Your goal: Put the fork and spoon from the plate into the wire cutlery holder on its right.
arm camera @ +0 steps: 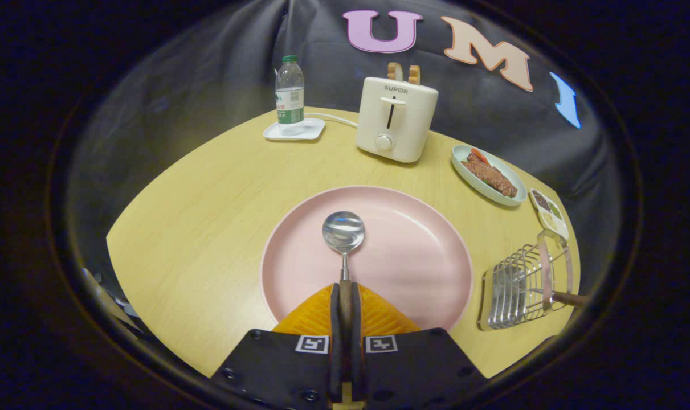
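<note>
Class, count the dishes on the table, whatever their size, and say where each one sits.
4: pink plate just ahead of the jaws; white tray under the bottle; oval dish of meat right of the toaster; small divided dish behind the wire holder.

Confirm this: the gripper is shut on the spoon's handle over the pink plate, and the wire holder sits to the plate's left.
Wrong side. In the gripper view, the wire holder sits to the right of the pink plate. The gripper is indeed shut on the spoon by its handle.

1. The gripper (345,296) is held level, aimed forward over the pink plate (413,256).
2. Its fingers (334,319) are closed together, and the spoon (343,232) handle is clamped between both.
</note>
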`<state>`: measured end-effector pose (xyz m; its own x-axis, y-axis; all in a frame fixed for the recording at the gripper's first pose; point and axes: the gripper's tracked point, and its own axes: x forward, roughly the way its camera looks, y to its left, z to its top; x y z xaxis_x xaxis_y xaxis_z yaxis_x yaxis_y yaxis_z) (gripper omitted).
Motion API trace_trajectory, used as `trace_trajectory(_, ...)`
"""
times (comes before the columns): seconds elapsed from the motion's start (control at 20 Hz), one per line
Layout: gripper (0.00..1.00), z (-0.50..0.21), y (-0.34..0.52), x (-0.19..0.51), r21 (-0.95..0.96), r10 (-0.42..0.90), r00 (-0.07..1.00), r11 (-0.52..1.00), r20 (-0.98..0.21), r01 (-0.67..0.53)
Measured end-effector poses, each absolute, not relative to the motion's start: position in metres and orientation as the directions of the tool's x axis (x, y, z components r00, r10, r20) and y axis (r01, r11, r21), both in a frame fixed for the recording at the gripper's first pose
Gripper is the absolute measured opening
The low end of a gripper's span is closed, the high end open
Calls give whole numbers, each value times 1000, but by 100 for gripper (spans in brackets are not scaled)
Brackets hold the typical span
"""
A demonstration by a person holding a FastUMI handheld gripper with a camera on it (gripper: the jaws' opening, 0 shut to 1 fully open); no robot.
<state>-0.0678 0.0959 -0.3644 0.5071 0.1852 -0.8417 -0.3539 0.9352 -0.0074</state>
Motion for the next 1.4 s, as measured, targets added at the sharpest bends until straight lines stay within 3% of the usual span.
trace_trajectory(1.0, 9, -279, -36, -49, -82, 147, 419, 872, -896, -482)
trace_trajectory(1.4, 9, -260, -97, -47, -70, 117, 365, 884, -924, -463)
